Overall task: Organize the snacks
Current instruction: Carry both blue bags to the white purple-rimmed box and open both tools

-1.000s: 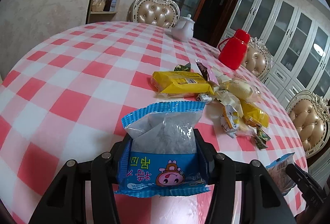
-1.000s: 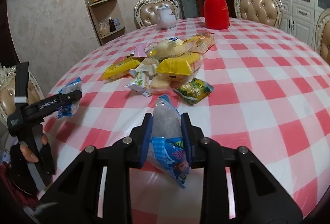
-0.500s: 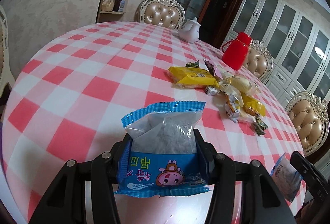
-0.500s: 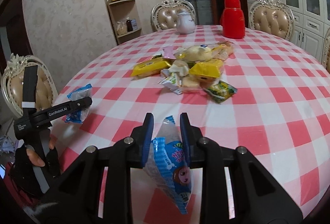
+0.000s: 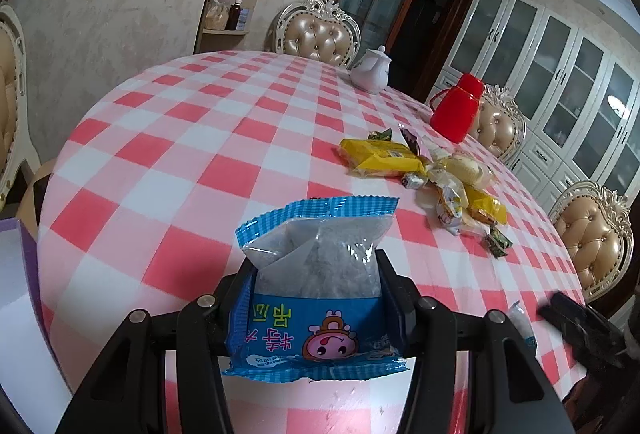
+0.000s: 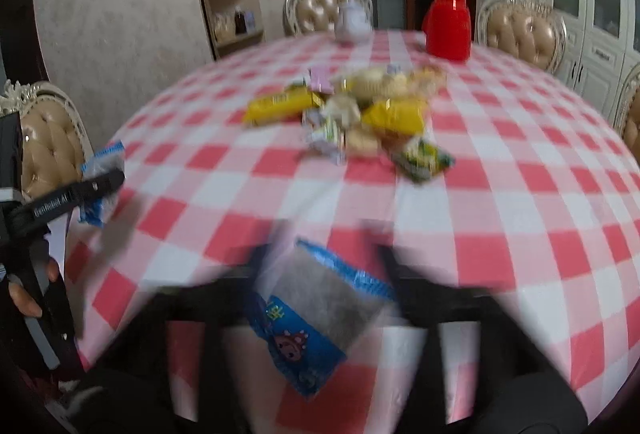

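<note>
In the left wrist view, the left hand-held gripper is clamped on a blue snack packet at 6 o'clock, its pads pressing both sides. The packet's lower edge hides part of the table beneath. At 3 o'clock lies the snack pile, its wrappers overlapping so single items are hard to separate. At 4 o'clock the other tool is cut off by the frame edge.

In the right wrist view, motion blur smears the right hand-held gripper at 6 o'clock. Its jaws are opening, and a second blue packet sits tilted between them, with no pad visibly pressing it. At 9 o'clock a hand is half hidden behind the left tool's handle.
</note>
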{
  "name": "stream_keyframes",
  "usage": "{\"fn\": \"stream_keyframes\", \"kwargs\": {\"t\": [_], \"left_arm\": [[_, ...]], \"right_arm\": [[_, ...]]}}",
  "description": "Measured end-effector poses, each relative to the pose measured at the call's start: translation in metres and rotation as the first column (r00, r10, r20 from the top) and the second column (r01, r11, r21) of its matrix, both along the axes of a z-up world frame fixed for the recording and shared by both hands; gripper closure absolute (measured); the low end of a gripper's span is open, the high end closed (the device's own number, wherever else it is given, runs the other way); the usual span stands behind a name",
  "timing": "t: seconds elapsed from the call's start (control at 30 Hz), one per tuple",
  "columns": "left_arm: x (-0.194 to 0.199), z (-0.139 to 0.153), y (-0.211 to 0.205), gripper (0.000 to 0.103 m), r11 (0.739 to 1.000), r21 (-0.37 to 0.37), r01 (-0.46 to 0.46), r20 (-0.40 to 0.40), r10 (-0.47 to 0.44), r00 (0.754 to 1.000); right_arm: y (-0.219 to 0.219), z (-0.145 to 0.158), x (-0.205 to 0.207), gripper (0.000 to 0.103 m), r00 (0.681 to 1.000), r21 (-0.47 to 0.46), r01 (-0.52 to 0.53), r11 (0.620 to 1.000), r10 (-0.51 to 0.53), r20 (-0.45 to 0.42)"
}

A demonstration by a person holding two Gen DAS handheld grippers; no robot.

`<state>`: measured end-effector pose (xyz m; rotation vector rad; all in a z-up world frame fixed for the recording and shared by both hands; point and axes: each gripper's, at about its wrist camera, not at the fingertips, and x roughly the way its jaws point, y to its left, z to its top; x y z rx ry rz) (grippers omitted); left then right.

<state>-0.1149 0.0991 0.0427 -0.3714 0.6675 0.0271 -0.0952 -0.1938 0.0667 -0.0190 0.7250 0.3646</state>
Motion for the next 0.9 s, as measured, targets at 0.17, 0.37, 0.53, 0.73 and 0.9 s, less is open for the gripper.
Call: {"fn": "stream_keyframes", "kwargs": {"t": [0.17,0.37,0.53,0.73,0.9], "left_arm": [[-0.02,0.011,0.006,0.049,1.0,0.019,0.004,0.022,-0.004,1.0],[-0.04,0.021,0.014,0.049,1.0,0.03,0.006,0.044,-0.007,0.999],[-0.051,0.015,0.021,0.049,0.999,0.042,0.006,0.026,-0.007,1.0],[-0.067,0.011,0.039,0.049,0.997,0.072,-0.019,0.018,0.018,1.0],[-0.08,0.006,0.055,0.049,0.995,0.084,-0.044,-0.001,0.045,0.999]], "right_arm": [[0.003,-0.016,-0.024,0.0,0.998,-0.113,0.051,0.992,-0.055,-0.025],[0.016,-0.041,-0.01,0.0,0.983,-0.183,0.092,0.979,-0.119,-0.142],[0.023,-0.046,0.011,0.025,0.972,-0.124,0.08,0.989,-0.105,-0.209],[0.025,-0.042,0.007,0.047,0.983,-0.129,0.094,0.987,-0.113,-0.145],[0.038,-0.034,0.002,0.051,0.99,-0.099,0.067,0.993,-0.078,-0.116]]}}
